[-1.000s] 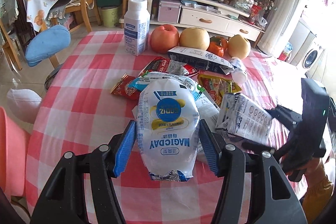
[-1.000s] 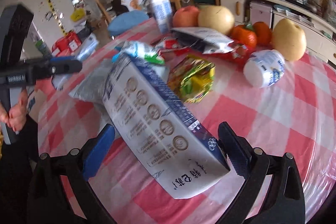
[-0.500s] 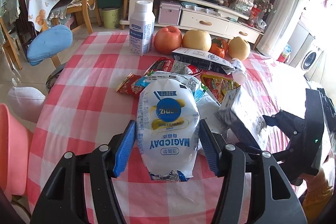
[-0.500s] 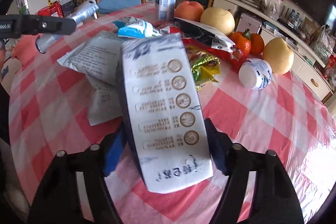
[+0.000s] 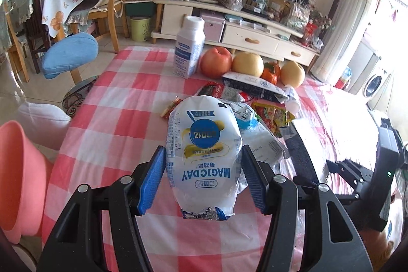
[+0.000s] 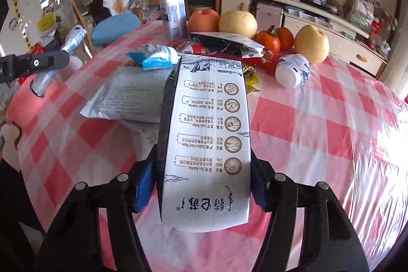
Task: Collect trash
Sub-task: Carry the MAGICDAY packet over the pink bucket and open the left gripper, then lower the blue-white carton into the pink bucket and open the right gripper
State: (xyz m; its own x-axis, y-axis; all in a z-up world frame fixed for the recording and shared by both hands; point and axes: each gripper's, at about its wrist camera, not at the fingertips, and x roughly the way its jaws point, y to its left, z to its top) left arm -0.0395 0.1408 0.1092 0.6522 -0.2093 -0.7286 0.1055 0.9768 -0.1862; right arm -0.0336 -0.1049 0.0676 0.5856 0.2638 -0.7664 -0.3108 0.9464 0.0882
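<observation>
From my left camera, the near and left stretch of the red-and-white checked tablecloth (image 5: 107,119) lay bare, giving me room. Ahead, a heap of crumpled foil snack wrappers (image 5: 270,114) blocked the middle. Behind it a white plastic milk bottle (image 5: 188,50) stood upright, just beside a row of round red and yellow fruit (image 5: 244,64) barring the far edge. From my right camera, the cloth's right side (image 6: 318,131) was clear; a toppled small white bottle (image 6: 293,70) lay near the fruit.
</observation>
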